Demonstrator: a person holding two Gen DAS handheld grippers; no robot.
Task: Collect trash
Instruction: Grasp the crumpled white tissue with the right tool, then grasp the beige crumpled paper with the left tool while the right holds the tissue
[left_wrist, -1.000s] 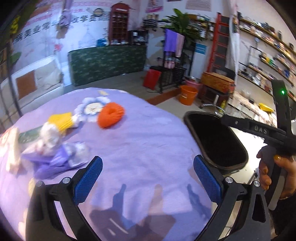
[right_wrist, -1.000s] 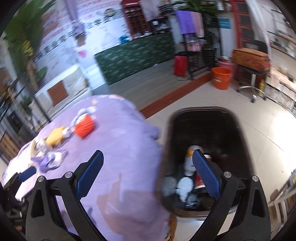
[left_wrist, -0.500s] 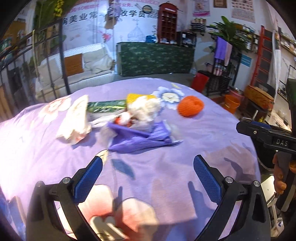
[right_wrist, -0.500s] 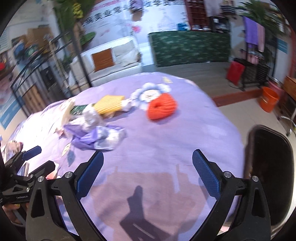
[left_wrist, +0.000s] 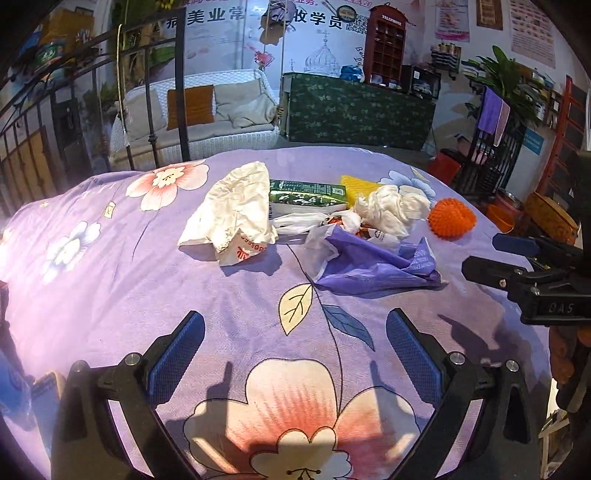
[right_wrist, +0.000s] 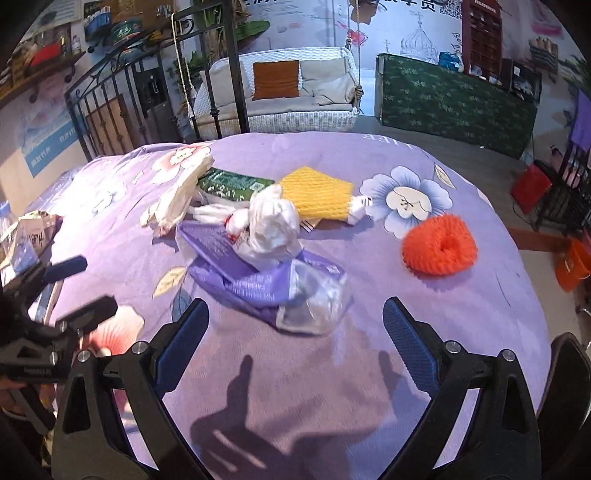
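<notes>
Trash lies clustered on the purple floral cloth: a crumpled white paper bag (left_wrist: 232, 214) on the left, a green carton (left_wrist: 306, 192) lying flat behind it, yellow foam netting (right_wrist: 317, 192), a white wad (right_wrist: 271, 225) atop a purple wrapper (right_wrist: 255, 280), and an orange net ball (right_wrist: 439, 245) apart to the right.

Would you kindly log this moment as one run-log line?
left gripper: open, empty | right gripper: open, empty | nearest trash: purple bag | table: littered

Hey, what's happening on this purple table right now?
A person holds two tongs, left tongs and right tongs, both open and empty above the floral purple tablecloth. Uncollected trash lies ahead: a crumpled paper bag, a purple wrapper, white wadded plastic and an orange foam net.
</notes>
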